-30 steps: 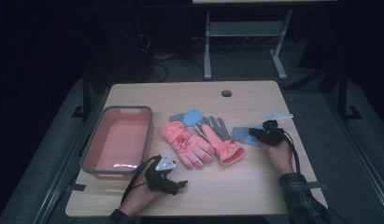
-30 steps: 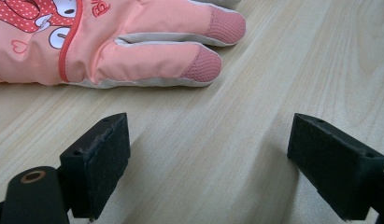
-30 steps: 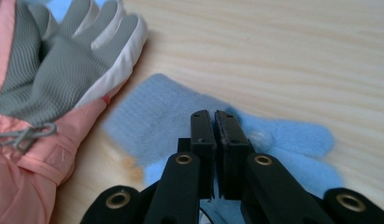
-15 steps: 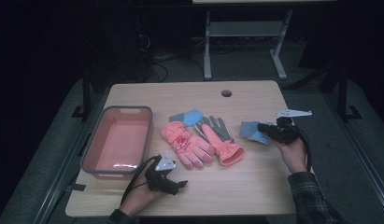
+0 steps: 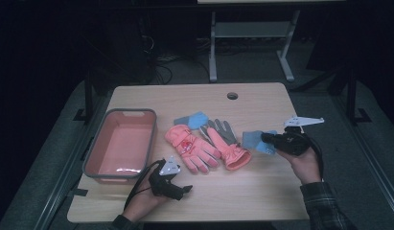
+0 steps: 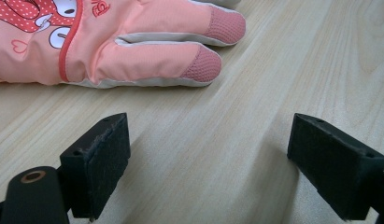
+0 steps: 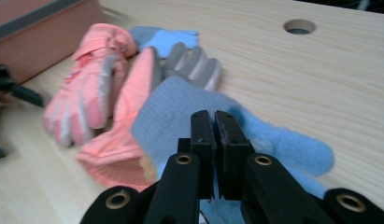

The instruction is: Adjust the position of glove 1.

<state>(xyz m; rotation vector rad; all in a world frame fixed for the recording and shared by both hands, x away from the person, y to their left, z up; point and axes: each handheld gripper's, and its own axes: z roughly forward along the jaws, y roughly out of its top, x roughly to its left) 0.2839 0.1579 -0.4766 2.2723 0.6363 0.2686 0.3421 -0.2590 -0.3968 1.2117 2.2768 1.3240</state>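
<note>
Lying at the table's right side, the blue knit glove [image 5: 254,140] is clamped at its near edge between the closed fingers of the right gripper [image 5: 267,139]. Its long axis is directed leftward toward the pink tub [image 5: 119,143]. The left gripper [image 5: 185,189], spread wide and empty, is nearer that tub.

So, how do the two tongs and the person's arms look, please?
Both tongs are black. The left tongs carry a grey three-cornered plate on top, and a black cable trails from them. The right tongs carry a pale plate too, with a dark cable looping behind. Their jaws end in flat black pads; brass-coloured rivets show. The right sleeve is dark plaid.
</note>
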